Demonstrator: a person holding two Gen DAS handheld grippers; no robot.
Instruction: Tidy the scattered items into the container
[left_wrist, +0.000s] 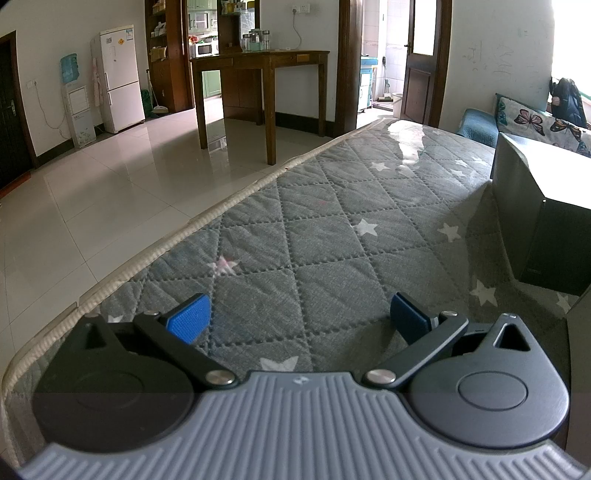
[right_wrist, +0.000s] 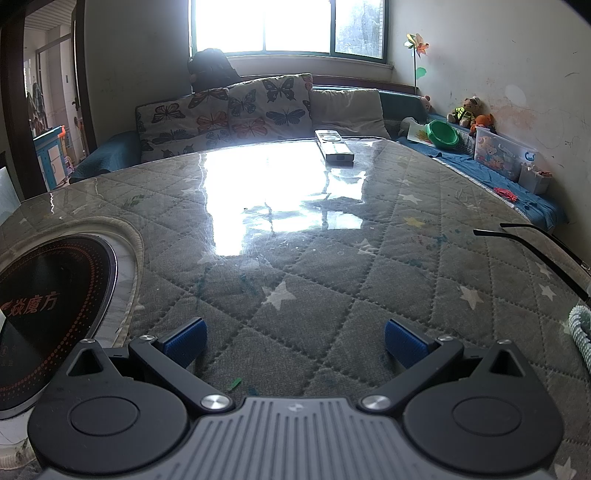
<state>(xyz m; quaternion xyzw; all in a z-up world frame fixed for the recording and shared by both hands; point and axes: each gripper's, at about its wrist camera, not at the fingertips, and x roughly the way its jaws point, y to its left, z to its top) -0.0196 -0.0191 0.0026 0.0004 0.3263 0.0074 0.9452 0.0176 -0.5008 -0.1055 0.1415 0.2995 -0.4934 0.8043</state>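
Both wrist views look across the table (left_wrist: 332, 236), which wears a grey quilted cloth with white stars under a glossy clear sheet.

My left gripper (left_wrist: 301, 317) sits low over the cloth, jaws wide apart, nothing between the blue pads (left_wrist: 190, 319). To its right stands a dark box (left_wrist: 535, 221) on the tabletop, open at the top as far as I can tell; I take it for the container, but its inside is not visible from here. No loose items show on the cloth in this view. Beyond the table edge I see pale floor tiles, a wooden side table (left_wrist: 266, 70) and a white fridge (left_wrist: 120, 77).

My right gripper (right_wrist: 293, 339) also has its jaws fully apart and empty. A remote control (right_wrist: 334, 146) lies at the far edge of the table, well away from the gripper. At the right edge, dark glasses arms (right_wrist: 535, 240) reach into view, with a pale green cord (right_wrist: 580, 328) just below them. A round black cooktop (right_wrist: 48, 306) is set into the table on the left. Butterfly cushions (right_wrist: 229, 110) line the sofa behind.
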